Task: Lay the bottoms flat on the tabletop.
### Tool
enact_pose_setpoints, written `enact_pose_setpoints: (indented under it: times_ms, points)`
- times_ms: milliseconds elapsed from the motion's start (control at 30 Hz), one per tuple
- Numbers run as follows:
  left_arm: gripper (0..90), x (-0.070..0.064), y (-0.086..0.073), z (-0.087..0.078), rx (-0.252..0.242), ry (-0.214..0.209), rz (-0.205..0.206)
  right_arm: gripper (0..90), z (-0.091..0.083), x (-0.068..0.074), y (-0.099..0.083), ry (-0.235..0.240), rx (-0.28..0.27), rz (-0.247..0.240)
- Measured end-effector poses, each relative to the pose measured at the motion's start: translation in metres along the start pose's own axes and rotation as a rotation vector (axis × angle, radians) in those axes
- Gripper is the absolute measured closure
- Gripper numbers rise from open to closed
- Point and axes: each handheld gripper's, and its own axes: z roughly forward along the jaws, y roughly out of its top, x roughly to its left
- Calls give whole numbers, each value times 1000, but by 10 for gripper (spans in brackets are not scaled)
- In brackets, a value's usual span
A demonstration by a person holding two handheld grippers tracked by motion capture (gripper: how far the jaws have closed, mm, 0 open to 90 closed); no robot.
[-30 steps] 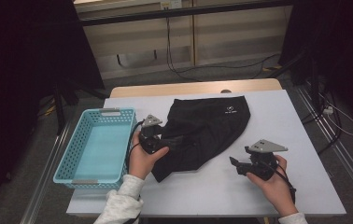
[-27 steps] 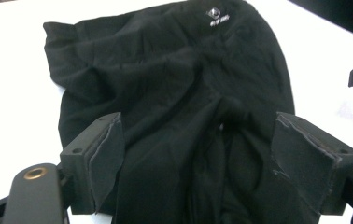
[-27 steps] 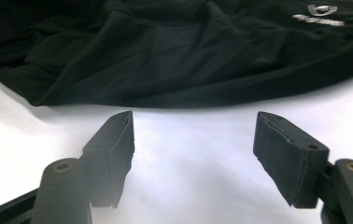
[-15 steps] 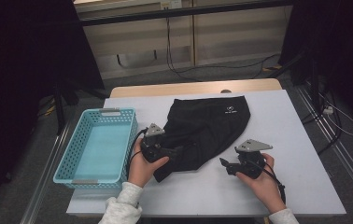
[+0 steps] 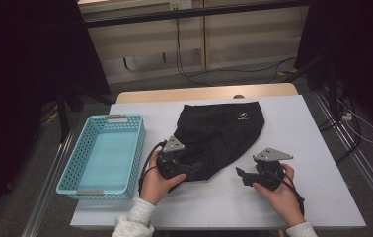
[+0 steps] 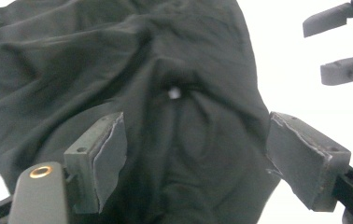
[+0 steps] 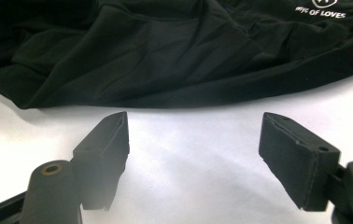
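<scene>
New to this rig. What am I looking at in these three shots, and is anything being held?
No robot here: a person holds a handheld two-jaw gripper in each hand. The high view looks down from above the person's side of the white table. On it lie a black garment and, to its left, a light blue basket. The other two pictures come from cameras riding on each gripper, looking along its jaws. The left gripper is open, its jaws spread over the garment's near edge, not yet closed on it. The right gripper is also open, above bare table just short of the cloth. Nothing is held.
</scene>
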Motion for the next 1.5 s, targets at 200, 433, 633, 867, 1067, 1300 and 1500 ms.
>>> enact_pose_setpoints:
  times_ms: [200,433,633,867,1067,1300,1500]
  points:
    - [289,-8,-1,6,18,-26,22,238,-2,0,0,0,-9,-6]
    - [357,-16,-4,17,44,-59,53,232,-2,-3,1,-10,-13,1]
    - [423,-24,1,27,62,-90,69,232,-4,-5,-4,-10,0,1]
    - [457,-32,1,34,105,-95,67,234,-13,-10,-8,-22,-10,17]
    - [582,-34,-4,37,131,-95,51,234,-11,-8,-7,-15,-7,5]
    - [861,-30,-4,35,139,-103,18,235,-7,-4,-6,-9,2,-8]
    - [875,-23,3,27,106,-126,-25,246,-3,-4,-7,-8,10,-9]
